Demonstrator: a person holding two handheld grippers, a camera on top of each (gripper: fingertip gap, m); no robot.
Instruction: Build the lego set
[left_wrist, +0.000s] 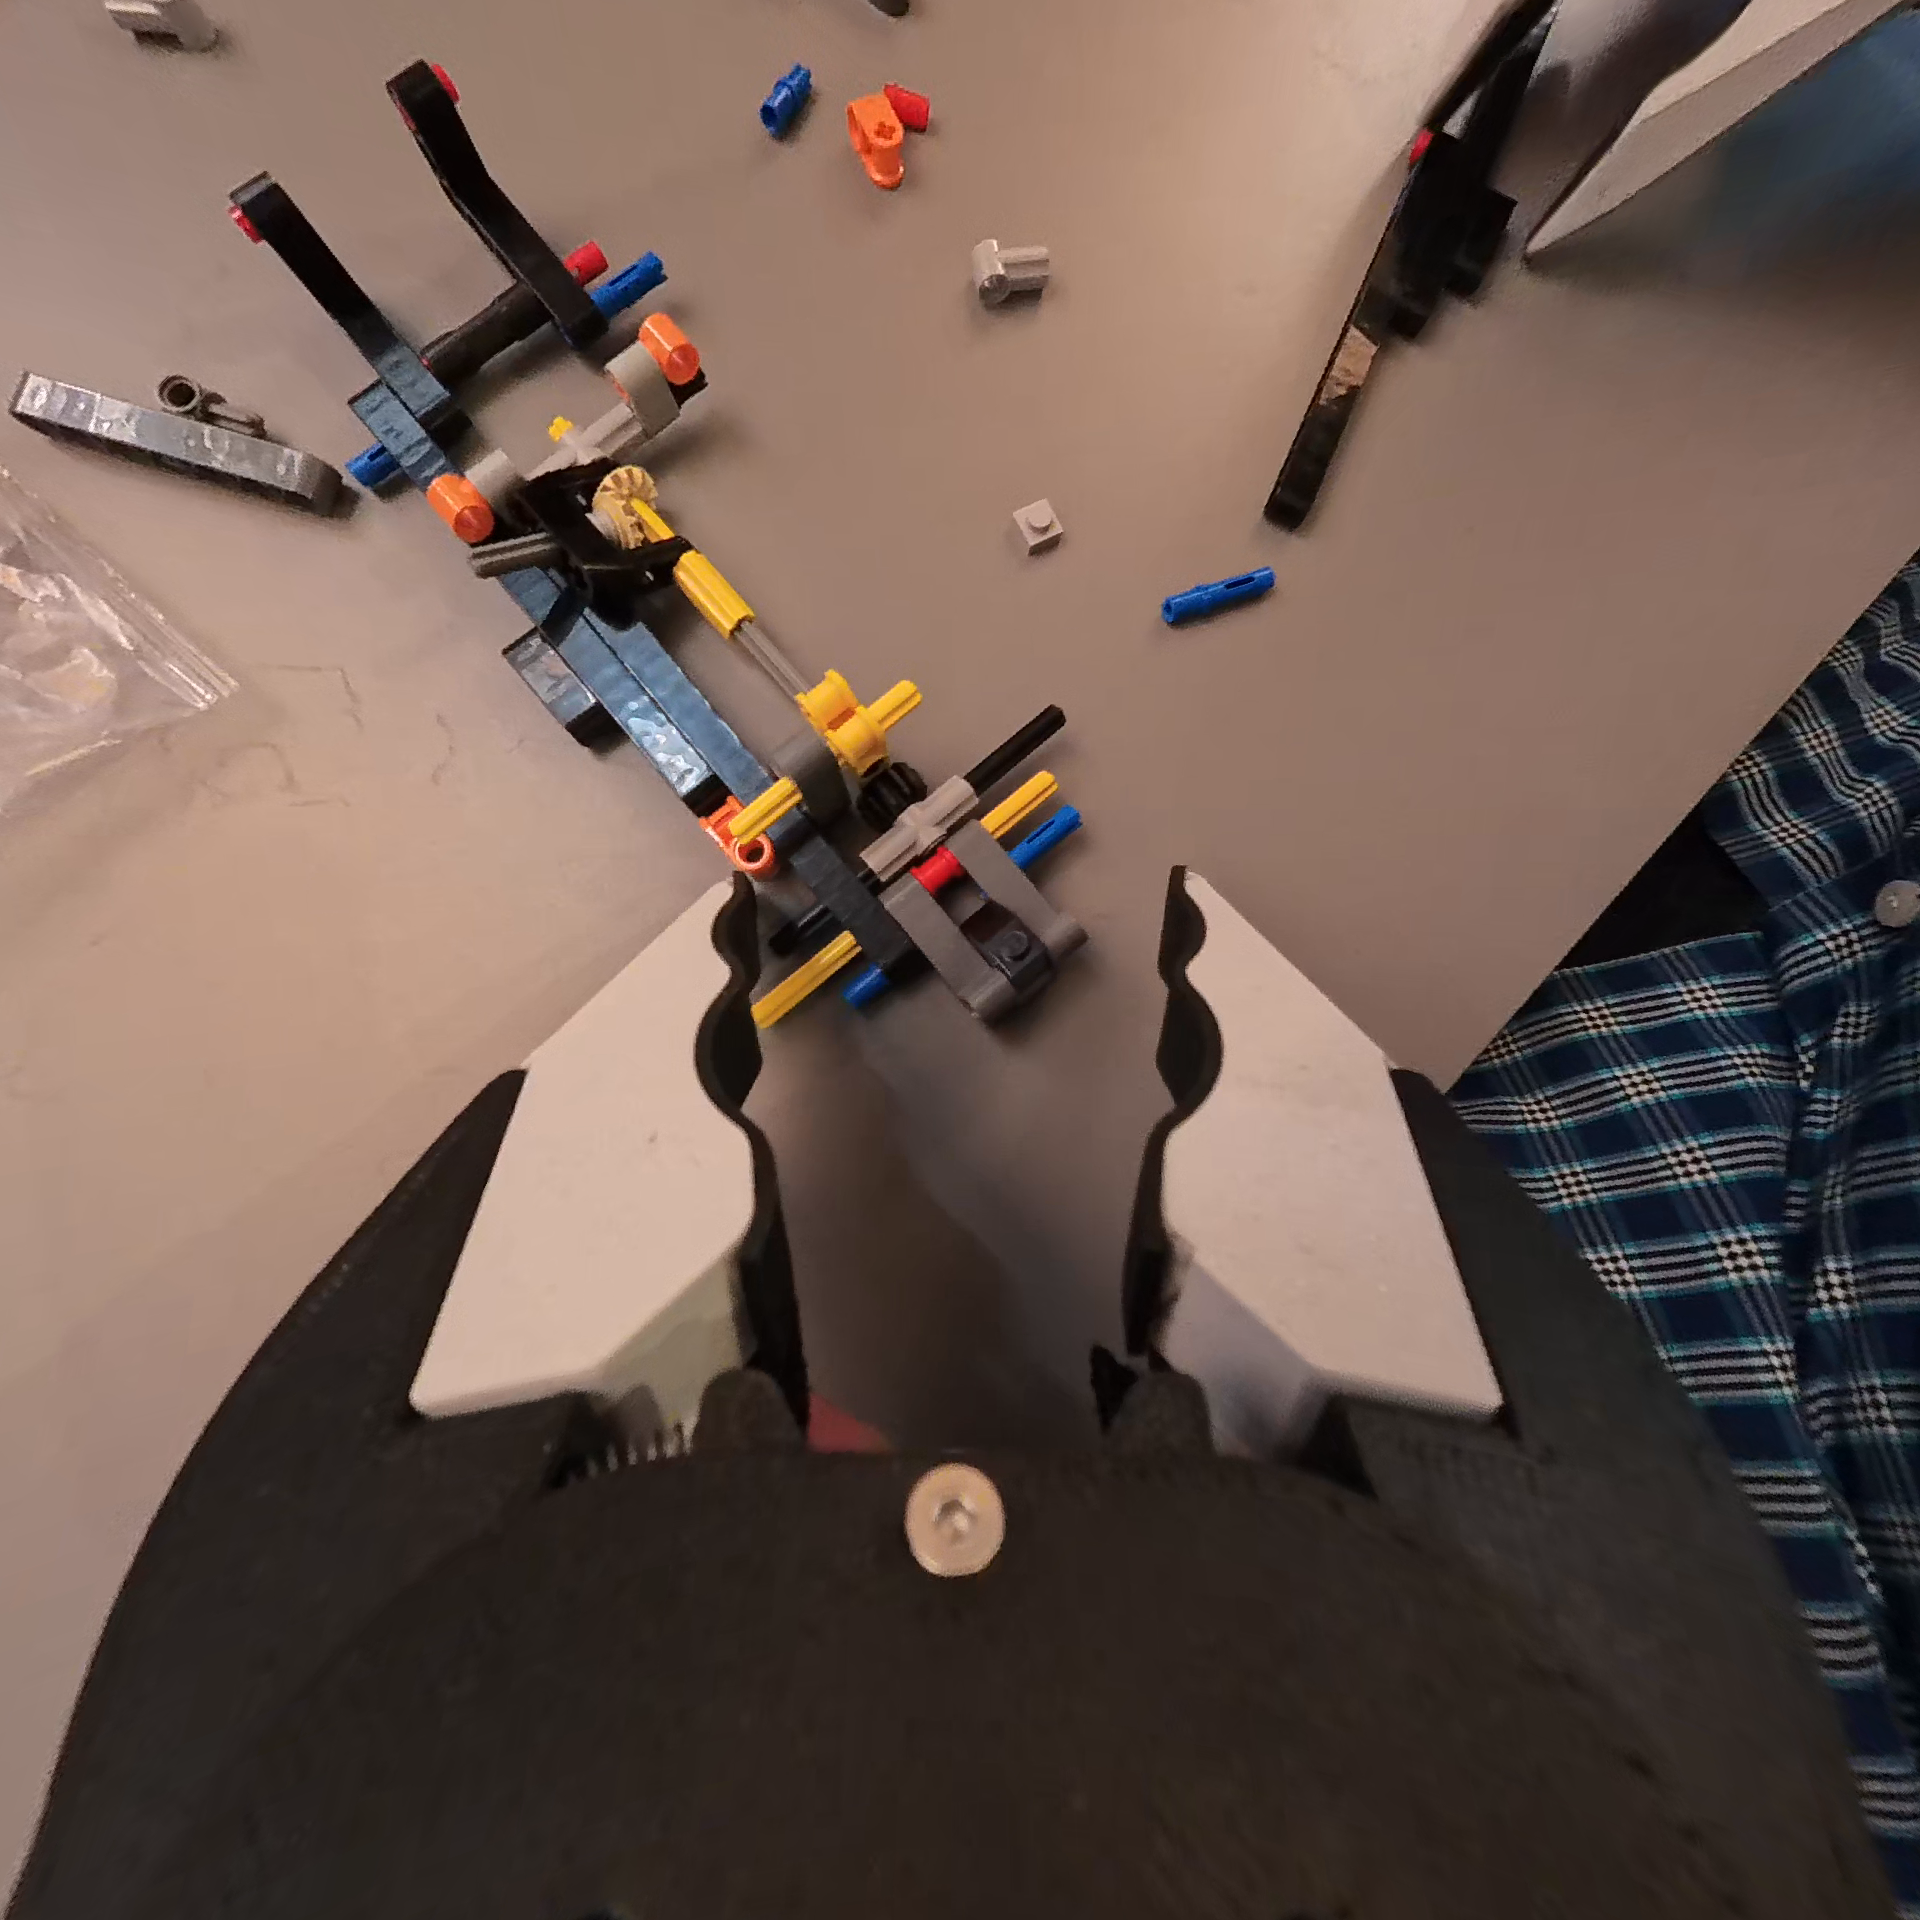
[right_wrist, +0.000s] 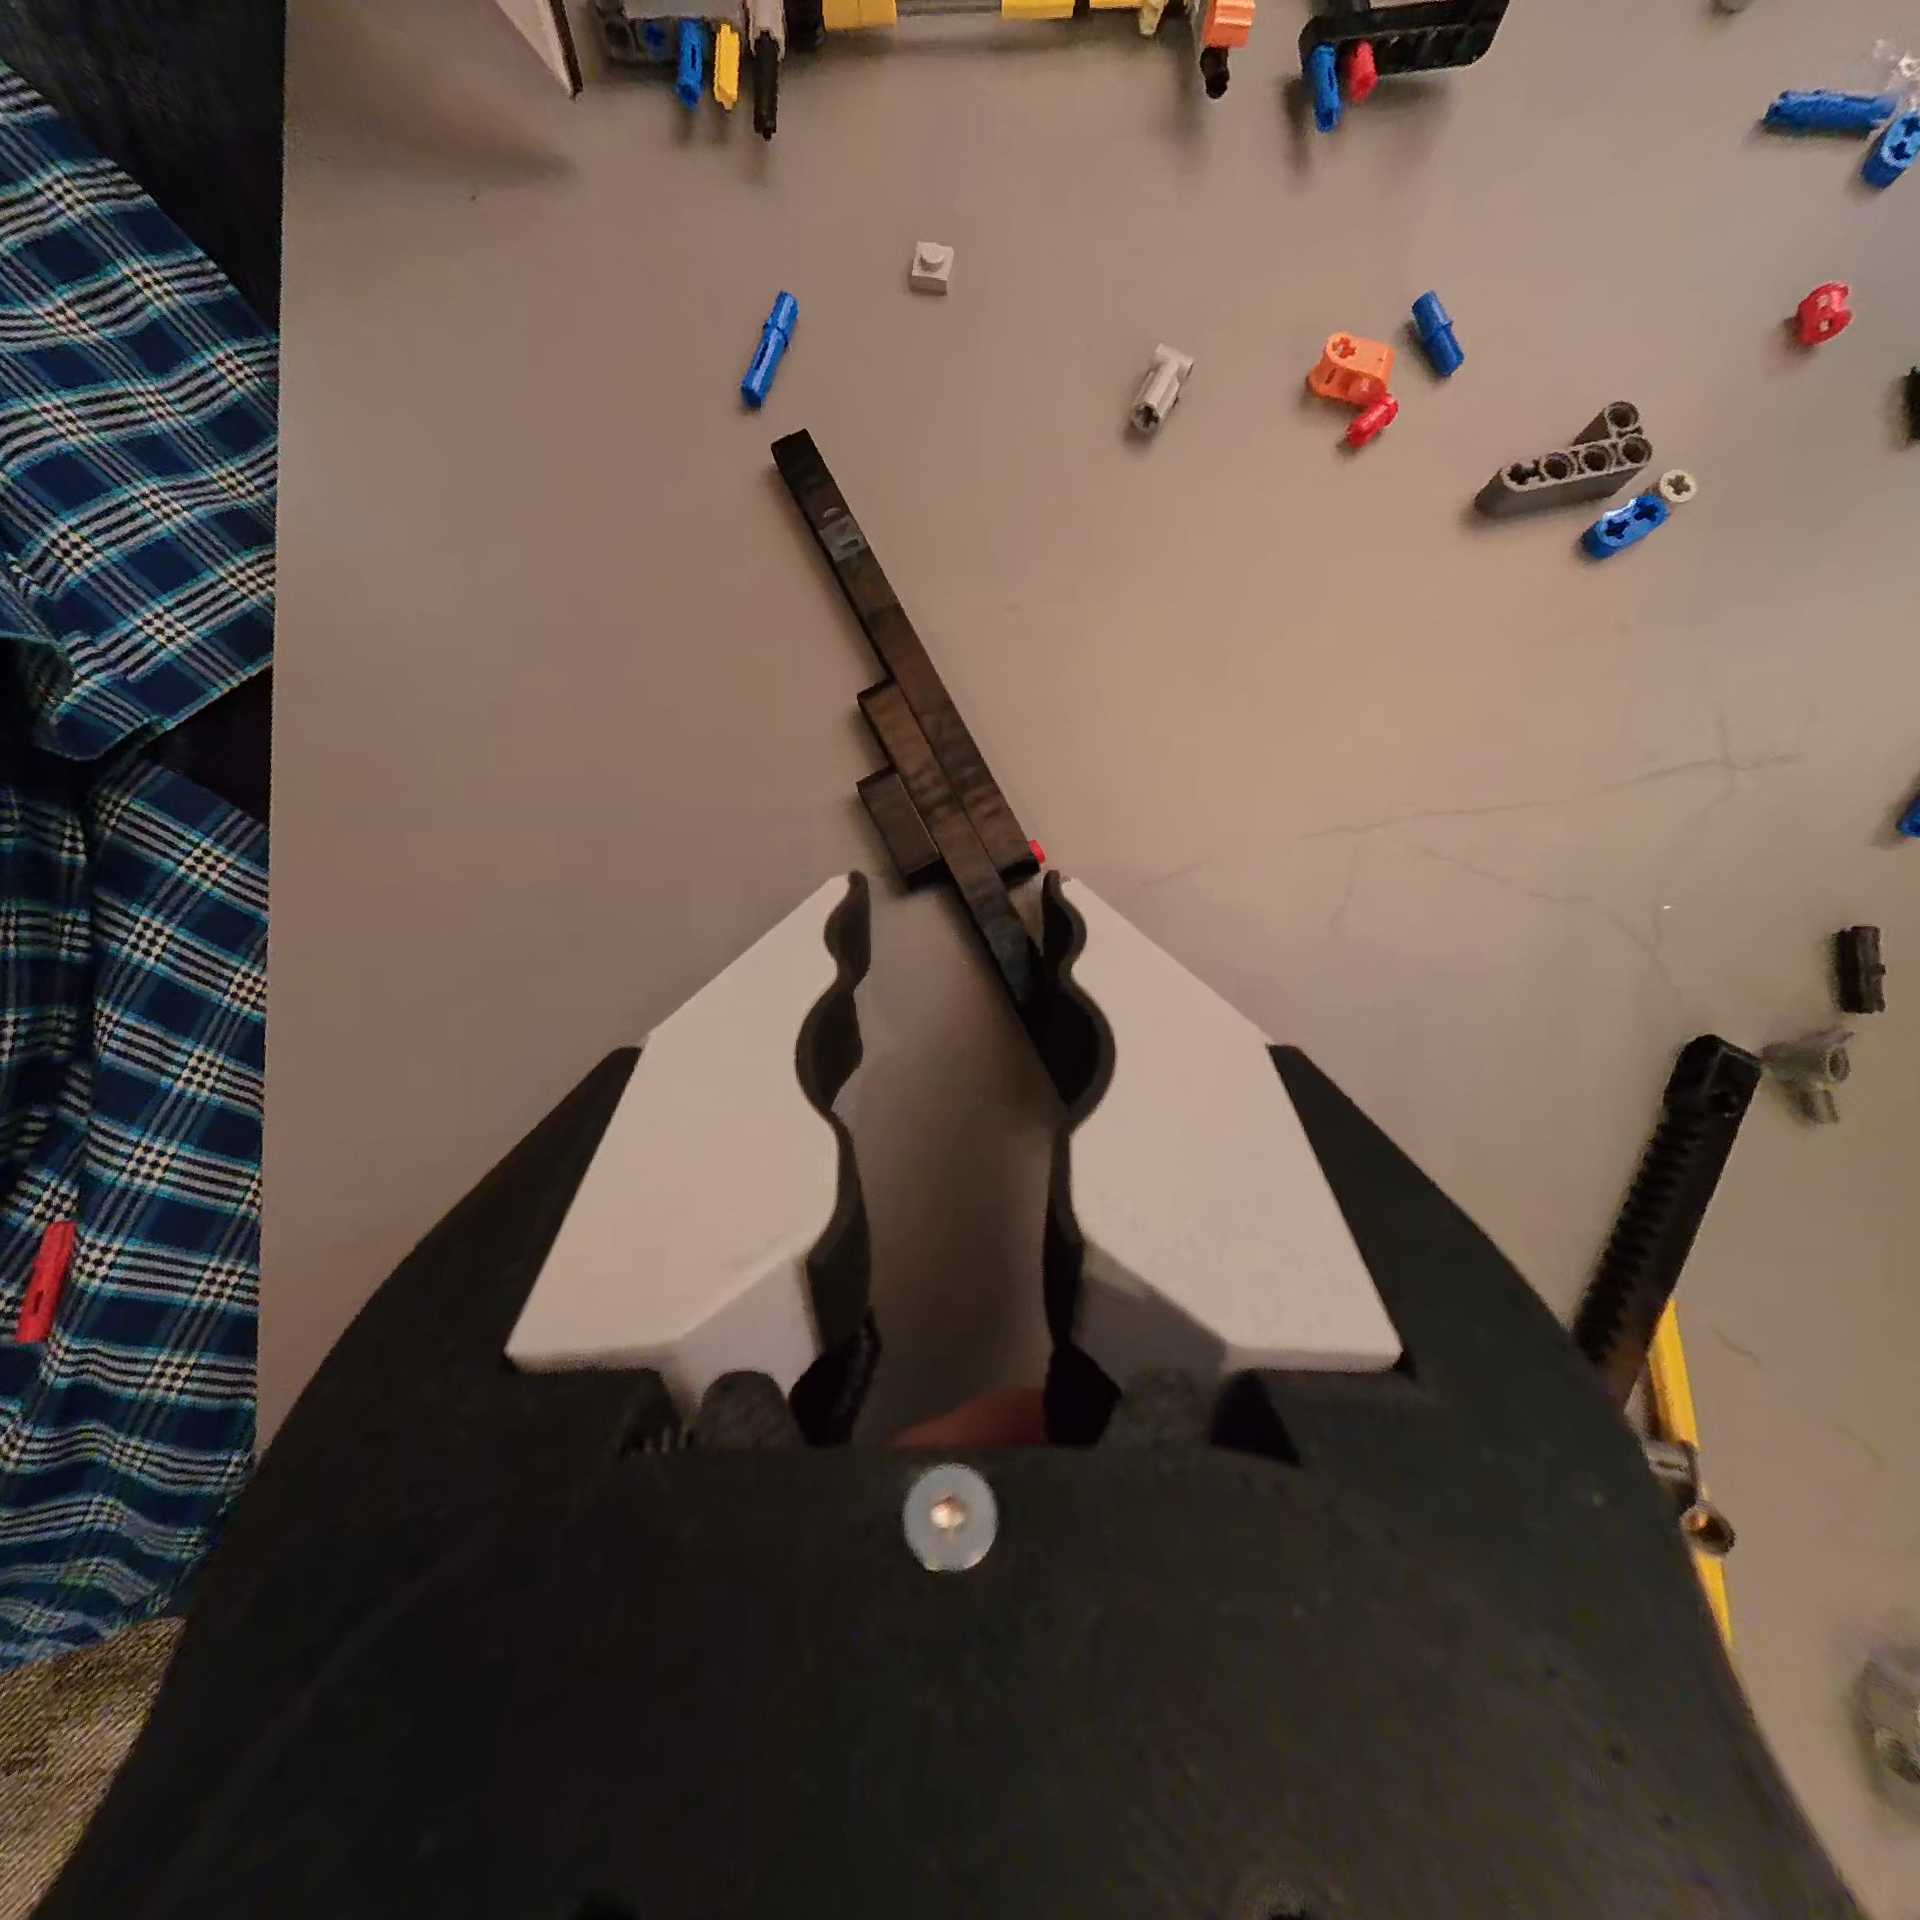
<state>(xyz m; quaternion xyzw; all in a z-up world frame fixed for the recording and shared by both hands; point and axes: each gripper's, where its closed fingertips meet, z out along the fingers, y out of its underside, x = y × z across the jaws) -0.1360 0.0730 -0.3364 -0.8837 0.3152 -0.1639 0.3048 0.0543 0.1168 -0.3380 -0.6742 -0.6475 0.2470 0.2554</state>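
Ideally, right gripper (right_wrist: 951, 894), fingers parted, centres on the black beam assembly (right_wrist: 914, 717) before squeezing; left gripper (left_wrist: 951, 894) gapes, empty.

Grey table (right_wrist: 1351, 727), blue-white plaid shirt (left_wrist: 1714, 1143), black stepped beam (right_wrist: 914, 727), orange connector (right_wrist: 1349, 366), perhaps dark-blue chassis beam (left_wrist: 665, 717)

The near corner of the lego chassis (left_wrist: 727, 675) is hidden behind the left-hand fingertip (left_wrist: 740, 935) of the left gripper. The near end of the black beam assembly (right_wrist: 914, 707) is covered by the right gripper's right-hand fingertip (right_wrist: 1065, 966); contact cannot be judged. Ahead of those jaws, the chassis is cut off by the top edge.
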